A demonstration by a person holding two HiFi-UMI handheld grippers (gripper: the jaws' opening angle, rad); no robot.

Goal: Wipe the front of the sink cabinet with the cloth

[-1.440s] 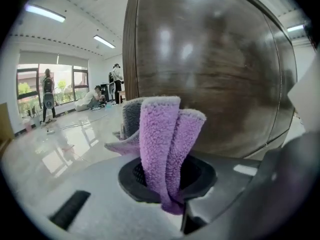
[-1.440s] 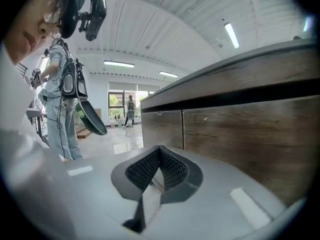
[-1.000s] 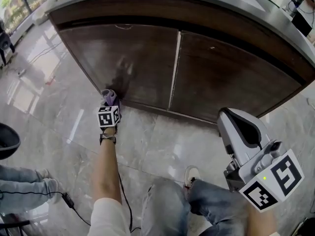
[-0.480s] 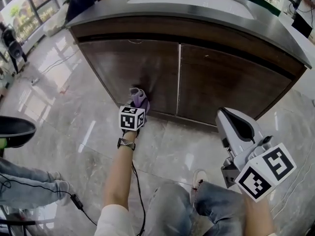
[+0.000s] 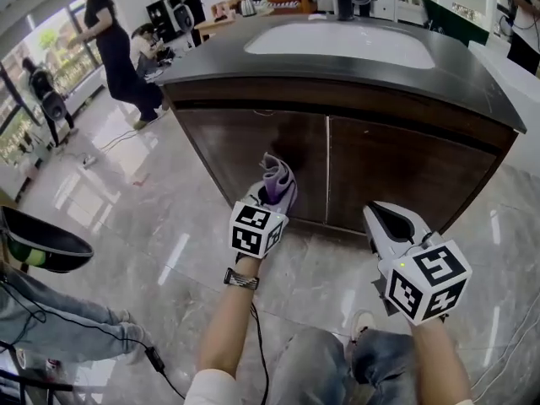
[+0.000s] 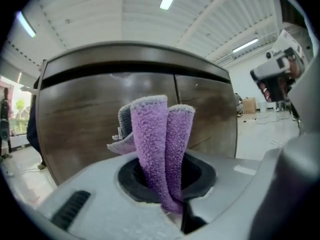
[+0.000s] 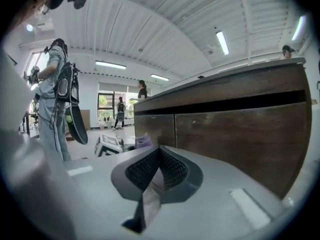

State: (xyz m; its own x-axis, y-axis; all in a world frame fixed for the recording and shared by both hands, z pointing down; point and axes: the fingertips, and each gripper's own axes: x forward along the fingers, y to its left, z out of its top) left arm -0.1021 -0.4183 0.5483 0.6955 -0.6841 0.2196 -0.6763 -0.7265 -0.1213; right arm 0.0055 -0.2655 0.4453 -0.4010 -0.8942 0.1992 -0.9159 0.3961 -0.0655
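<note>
The sink cabinet (image 5: 396, 163) has two dark brown wooden doors under a dark counter with a white basin (image 5: 342, 40). My left gripper (image 5: 272, 194) is shut on a purple cloth (image 5: 278, 182), held just in front of the left door near its right edge. In the left gripper view the cloth (image 6: 160, 144) stands folded up out of the jaws, with the cabinet front (image 6: 85, 119) close behind. My right gripper (image 5: 390, 220) hangs to the right, short of the right door, shut with nothing in it. The right gripper view shows its ribbed pads (image 7: 167, 171) together and the cabinet (image 7: 240, 129) beyond.
Glossy grey marble floor (image 5: 126, 218) spreads left of the cabinet. A person in dark clothes (image 5: 114, 45) walks at the back left near desks with equipment. My knees (image 5: 321, 365) show at the bottom, and a cable (image 5: 152, 357) trails on the floor at lower left.
The view has risen and pulled back, so the counter top and basin now show. My left gripper with the cloth has moved right and up along the left door. The right gripper came closer in.
</note>
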